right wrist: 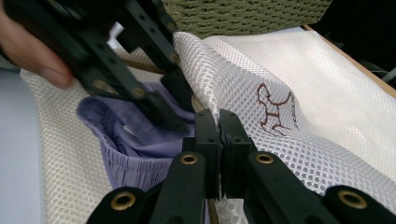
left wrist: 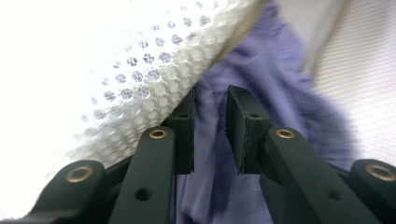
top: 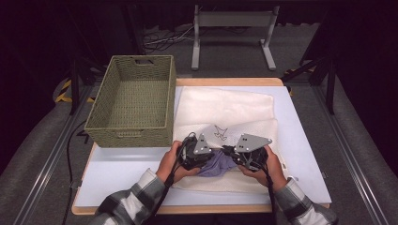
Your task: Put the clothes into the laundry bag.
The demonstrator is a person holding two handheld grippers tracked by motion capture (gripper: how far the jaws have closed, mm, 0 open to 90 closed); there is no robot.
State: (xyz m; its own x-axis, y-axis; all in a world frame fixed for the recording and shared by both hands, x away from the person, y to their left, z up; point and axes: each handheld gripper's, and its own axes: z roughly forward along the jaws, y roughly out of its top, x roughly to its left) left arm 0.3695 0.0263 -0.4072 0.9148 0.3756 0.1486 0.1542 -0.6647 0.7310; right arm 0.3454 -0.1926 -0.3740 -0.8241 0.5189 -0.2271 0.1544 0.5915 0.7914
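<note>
High view: a purple cloth (top: 217, 165) lies bunched at the near edge of a white mesh bag (top: 225, 129), between the two grippers. The bag is spread flat over the middle of the table (top: 300, 154), its long axis running from the person's side away toward the far edge, and its opening faces the person. A small dark emblem (top: 219, 132) sits on the raised top layer.

In the right gripper view the cloth (right wrist: 135, 149) pokes out from under the lifted mesh (right wrist: 243, 88), with its ribbed hem toward the camera. The right gripper (right wrist: 218, 135) is pinched tight on the edge of the mesh, holding that layer up. The left gripper (left wrist: 211, 126) has its jaws a little apart with a fold of cloth (left wrist: 261, 70) between them; whether they actually grip it I cannot tell.

A woven green basket (top: 133, 101) stands just left of the bag, on the table's far left corner.
</note>
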